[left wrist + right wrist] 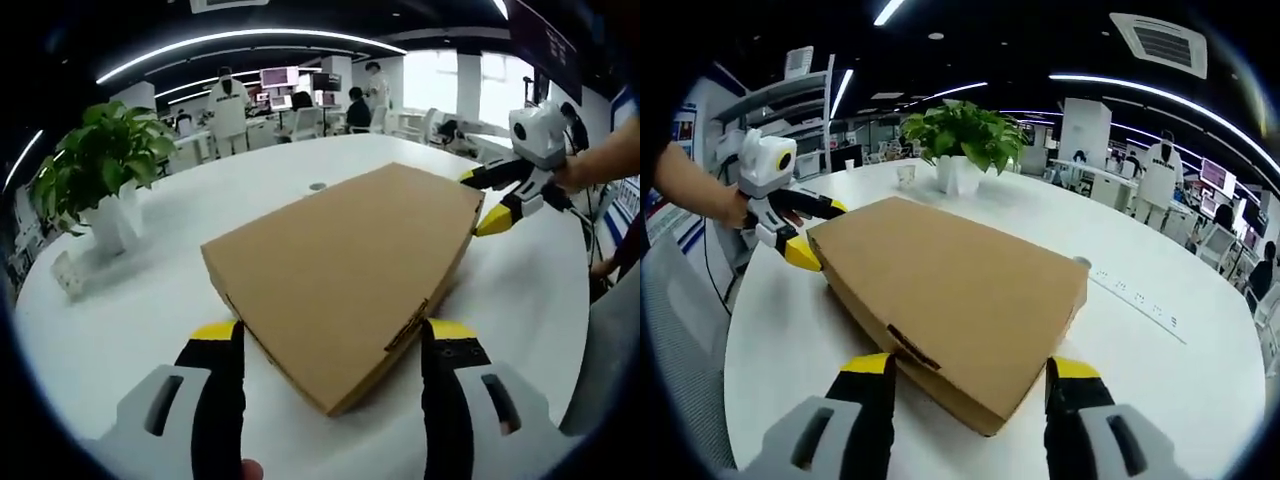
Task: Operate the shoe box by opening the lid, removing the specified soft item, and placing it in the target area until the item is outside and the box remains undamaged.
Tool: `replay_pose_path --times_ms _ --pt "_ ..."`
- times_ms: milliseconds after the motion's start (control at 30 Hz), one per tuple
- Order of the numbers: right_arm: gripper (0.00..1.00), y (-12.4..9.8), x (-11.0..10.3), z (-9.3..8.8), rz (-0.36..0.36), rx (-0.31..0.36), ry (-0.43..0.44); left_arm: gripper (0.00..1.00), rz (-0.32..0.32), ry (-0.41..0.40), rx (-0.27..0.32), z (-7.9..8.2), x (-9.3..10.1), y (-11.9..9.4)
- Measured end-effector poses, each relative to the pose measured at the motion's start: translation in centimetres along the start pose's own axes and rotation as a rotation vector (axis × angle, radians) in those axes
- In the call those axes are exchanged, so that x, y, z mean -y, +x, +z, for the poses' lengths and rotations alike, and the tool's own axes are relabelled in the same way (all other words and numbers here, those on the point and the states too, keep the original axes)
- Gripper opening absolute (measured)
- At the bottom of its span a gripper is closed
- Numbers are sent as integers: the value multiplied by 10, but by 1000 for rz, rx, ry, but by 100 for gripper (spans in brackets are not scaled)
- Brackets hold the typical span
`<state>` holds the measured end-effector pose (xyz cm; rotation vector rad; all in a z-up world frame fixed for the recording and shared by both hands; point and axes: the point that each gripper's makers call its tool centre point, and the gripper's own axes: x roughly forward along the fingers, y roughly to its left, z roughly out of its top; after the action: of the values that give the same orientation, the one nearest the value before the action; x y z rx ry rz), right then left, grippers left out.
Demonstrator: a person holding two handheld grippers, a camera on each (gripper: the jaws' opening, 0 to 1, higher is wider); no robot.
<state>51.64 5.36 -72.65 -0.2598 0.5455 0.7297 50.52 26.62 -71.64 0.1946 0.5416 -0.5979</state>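
A closed brown cardboard shoe box lies flat on the round white table, lid down. My left gripper is open, its yellow-tipped jaws standing either side of the box's near corner. In the right gripper view the left gripper sits at the box's far left corner, held by a hand. My right gripper is open too, its jaws straddling the opposite corner. In the left gripper view the right gripper appears at the far right corner. The soft item is hidden inside the box.
A green plant in a white pot stands on the table beyond the box. A small white stand sits by it. A thin strip lies on the table. Desks, screens and people fill the office behind.
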Motion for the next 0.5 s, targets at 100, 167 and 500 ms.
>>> replay_pose_path --times_ms 100,167,500 --pt "57 1 -3 1 -8 -2 6 71 -7 3 -11 0 -2 0" --pt "57 1 -5 2 -14 -3 10 71 -14 7 -15 0 -4 0" --pt "57 5 -19 5 -50 -2 37 70 -48 25 -38 -3 -16 -5"
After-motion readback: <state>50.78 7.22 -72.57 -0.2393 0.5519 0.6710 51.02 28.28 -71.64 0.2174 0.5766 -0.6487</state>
